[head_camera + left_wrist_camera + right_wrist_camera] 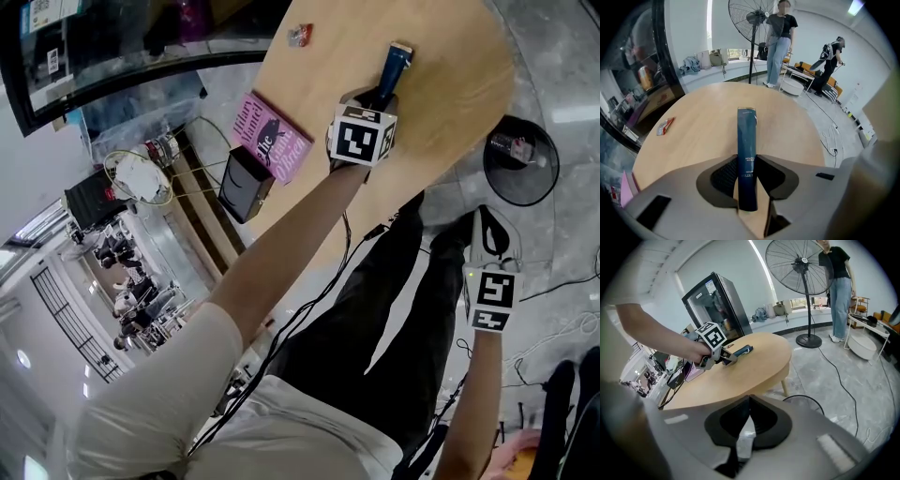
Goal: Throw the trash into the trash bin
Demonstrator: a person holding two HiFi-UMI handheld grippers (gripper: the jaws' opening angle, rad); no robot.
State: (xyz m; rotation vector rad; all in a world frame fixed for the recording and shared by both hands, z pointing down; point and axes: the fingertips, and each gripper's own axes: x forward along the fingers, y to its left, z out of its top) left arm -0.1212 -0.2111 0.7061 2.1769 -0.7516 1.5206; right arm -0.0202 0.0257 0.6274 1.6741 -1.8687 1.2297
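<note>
A long dark blue packet [397,58] lies on the round wooden table [450,94], pointing at its far edge. My left gripper [382,94] is shut on the near end of the blue packet [746,136], with both pads pressed against its sides. In the right gripper view the left gripper [725,357] sits low over the table [754,371] with the packet [740,350] sticking out of it. A small red wrapper [301,36] lies further left on the table [703,122]. The black trash bin [487,155] stands on the floor right of the table. My right gripper [487,230] hangs near the bin, shut and holding nothing.
A pink book [272,136] and a black box [244,183] sit at the table's left edge. A tall standing fan [799,263] and cables are on the floor beyond the table. Two people [780,42] stand at the back of the room.
</note>
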